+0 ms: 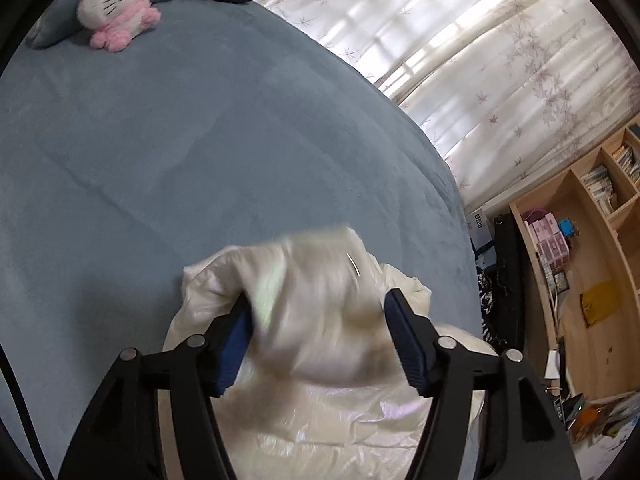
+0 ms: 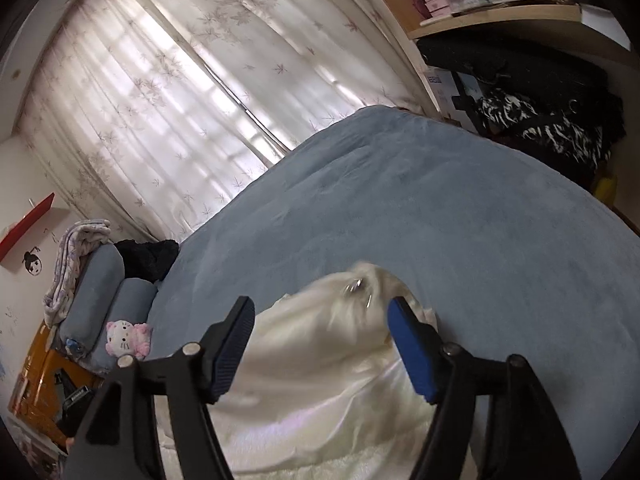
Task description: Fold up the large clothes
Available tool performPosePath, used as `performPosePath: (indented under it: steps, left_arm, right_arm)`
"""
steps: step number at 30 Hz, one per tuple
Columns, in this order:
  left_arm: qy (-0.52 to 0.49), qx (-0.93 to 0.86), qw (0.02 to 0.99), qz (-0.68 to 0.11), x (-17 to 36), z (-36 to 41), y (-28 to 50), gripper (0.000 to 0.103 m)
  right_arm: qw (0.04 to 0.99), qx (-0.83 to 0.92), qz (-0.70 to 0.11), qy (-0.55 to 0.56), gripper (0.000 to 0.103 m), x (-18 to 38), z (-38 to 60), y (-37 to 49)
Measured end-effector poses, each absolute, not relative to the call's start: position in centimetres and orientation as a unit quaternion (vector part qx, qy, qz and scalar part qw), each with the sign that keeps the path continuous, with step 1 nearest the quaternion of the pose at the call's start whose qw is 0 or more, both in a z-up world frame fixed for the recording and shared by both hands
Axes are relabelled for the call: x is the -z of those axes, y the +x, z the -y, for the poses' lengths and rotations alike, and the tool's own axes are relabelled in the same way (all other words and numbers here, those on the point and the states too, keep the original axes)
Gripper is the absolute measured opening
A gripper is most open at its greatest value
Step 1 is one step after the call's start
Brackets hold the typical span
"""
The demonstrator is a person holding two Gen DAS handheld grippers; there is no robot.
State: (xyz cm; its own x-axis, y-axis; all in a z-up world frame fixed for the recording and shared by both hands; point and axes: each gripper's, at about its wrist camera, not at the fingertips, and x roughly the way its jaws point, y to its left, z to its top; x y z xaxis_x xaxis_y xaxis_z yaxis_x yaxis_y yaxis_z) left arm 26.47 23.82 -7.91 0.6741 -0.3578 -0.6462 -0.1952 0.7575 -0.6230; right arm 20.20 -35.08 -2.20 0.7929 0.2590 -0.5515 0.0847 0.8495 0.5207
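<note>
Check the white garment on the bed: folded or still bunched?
Bunched, not folded. The white garment lies crumpled on the blue bed, with irregular puffs between the open left gripper; motion blur hides finer creases.

Daylight glows through leaf-patterned curtains (image 2: pixel 192 92) beside a blue-covered bed (image 1: pixel 200 152) and wooden bookshelves (image 1: pixel 592 216).

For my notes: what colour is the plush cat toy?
White with pink, the soft plush cat toy; the left wrist view shows it best.
</note>
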Motion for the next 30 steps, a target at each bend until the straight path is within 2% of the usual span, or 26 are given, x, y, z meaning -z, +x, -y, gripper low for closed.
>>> performPosePath:
  steps: [3, 6, 13, 25, 26, 27, 28, 29, 30]
  left_arm:
    - [-0.332, 0.055, 0.852, -0.401, 8.0, -23.7, 27.4, 0.076]
    - [-0.306, 0.052, 0.858, -0.408, 8.3, -23.6, 28.0, 0.076]
    - [-0.224, 0.02, 0.857, -0.464, 13.0, -23.4, 30.0, 0.076]
    - [-0.163, 0.04, 0.859, -0.483, 16.7, -23.3, 31.8, 0.076]
    - [-0.164, 0.038, 0.863, -0.476, 16.6, -23.2, 31.7, 0.073]
    - [-0.165, 0.037, 0.867, -0.469, 16.5, -22.9, 31.6, 0.056]
    - [-0.162, 0.032, 0.875, -0.456, 16.1, -22.6, 31.3, 0.041]
    - [-0.157, 0.024, 0.878, -0.451, 15.8, -22.5, 31.1, 0.021]
    - [-0.158, 0.019, 0.882, -0.444, 15.4, -22.3, 31.1, 0.012]
  right_arm:
    - [0.902, -0.044, -0.344, 0.256, 0.07, 3.9, 34.9, 21.4]
    - [0.895, -0.034, -0.369, 0.247, 0.07, 5.9, 35.1, 22.5]
    - [0.879, -0.021, -0.414, 0.236, 0.07, 10.0, 36.4, 25.2]
    - [0.858, -0.08, -0.452, 0.232, 0.07, 13.5, 35.0, 28.4]
    - [0.861, -0.077, -0.449, 0.228, 0.069, 13.5, 34.7, 28.3]
    - [0.865, -0.075, -0.444, 0.22, 0.06, 13.4, 34.5, 28.2]
    - [0.868, -0.074, -0.442, 0.212, 0.044, 13.4, 34.2, 28.2]
    - [0.873, -0.073, -0.439, 0.201, 0.037, 13.2, 33.9, 28.1]
    - [0.88, -0.067, -0.432, 0.187, 0.024, 12.8, 33.6, 27.8]
